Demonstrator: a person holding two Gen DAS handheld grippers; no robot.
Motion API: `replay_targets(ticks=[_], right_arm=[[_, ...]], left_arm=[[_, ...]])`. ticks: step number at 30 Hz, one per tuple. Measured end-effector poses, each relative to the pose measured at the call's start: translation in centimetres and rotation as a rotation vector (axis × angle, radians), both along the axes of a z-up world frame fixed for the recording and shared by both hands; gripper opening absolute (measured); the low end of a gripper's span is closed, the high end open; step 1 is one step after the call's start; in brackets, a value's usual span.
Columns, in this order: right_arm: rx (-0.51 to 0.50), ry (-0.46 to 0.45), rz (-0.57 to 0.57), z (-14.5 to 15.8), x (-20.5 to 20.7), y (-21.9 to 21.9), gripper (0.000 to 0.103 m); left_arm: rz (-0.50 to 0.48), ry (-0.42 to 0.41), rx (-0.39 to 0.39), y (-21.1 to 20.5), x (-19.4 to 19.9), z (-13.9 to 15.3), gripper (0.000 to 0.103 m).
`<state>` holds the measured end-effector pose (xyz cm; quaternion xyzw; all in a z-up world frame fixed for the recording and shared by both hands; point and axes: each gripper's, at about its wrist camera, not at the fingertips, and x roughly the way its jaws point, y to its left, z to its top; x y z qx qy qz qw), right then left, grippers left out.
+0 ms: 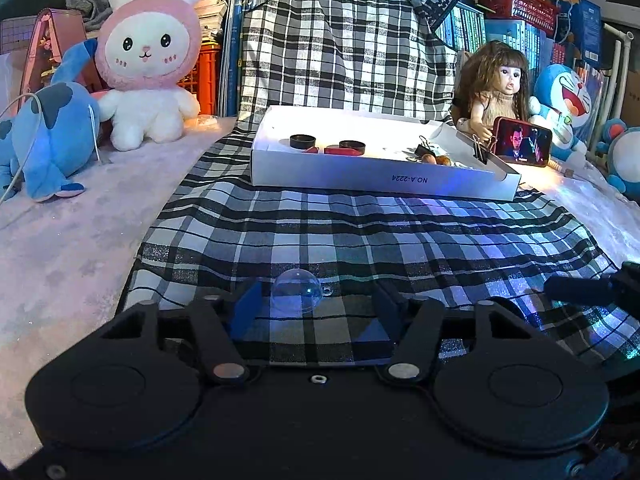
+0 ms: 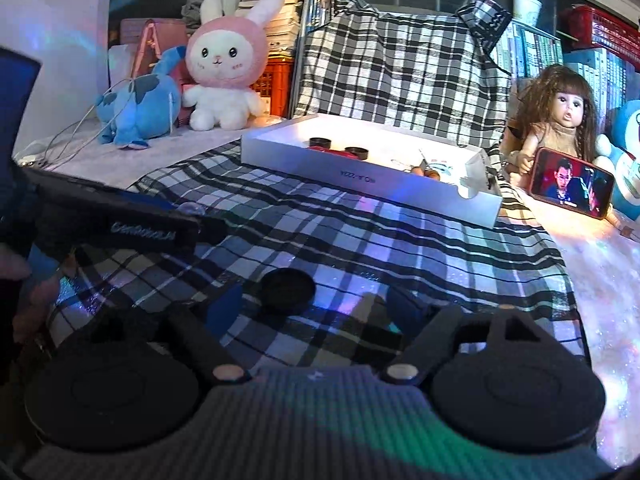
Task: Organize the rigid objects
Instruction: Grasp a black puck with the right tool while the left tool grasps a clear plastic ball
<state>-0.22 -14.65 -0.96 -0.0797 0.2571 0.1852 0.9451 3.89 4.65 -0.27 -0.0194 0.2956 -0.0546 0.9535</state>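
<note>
A clear plastic half-sphere (image 1: 297,291) lies on the plaid cloth between the fingers of my left gripper (image 1: 316,300), nearer the left finger; the jaws are open and not touching it. A black round cap (image 2: 288,285) lies on the cloth between the fingers of my right gripper (image 2: 316,304), which is open. A white shallow box (image 1: 372,178) stands further back and holds two black caps (image 1: 303,141), red pieces and binder clips. The box also shows in the right wrist view (image 2: 360,184).
Plush rabbit (image 1: 148,64) and blue plush (image 1: 52,136) stand back left. A doll (image 1: 500,88) and a lit phone (image 1: 522,141) stand at the right of the box. The left gripper body (image 2: 120,224) crosses the right wrist view's left side.
</note>
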Motion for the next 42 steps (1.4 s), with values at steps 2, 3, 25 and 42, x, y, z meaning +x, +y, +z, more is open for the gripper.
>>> replay_targets(ticks=[2, 3, 25, 42], right_arm=[[-0.001, 0.002, 0.008, -0.1, -0.1, 0.1, 0.079], [0.000, 0.002, 0.010, -0.1, -0.1, 0.1, 0.077], [0.047, 0.004, -0.043, 0.6, 0.8, -0.9, 0.037], [0.092, 0.009, -0.166, 2.4, 4.8, -3.2, 0.037]], left_arm=[[0.000, 0.001, 0.001, 0.0, 0.1, 0.0, 0.051], [0.001, 0.001, 0.003, -0.1, 0.1, 0.0, 0.049], [-0.010, 0.004, -0.023, -1.0, 0.4, 0.8, 0.032], [-0.031, -0.006, -0.034, -2.1, 3.2, 3.0, 0.032]])
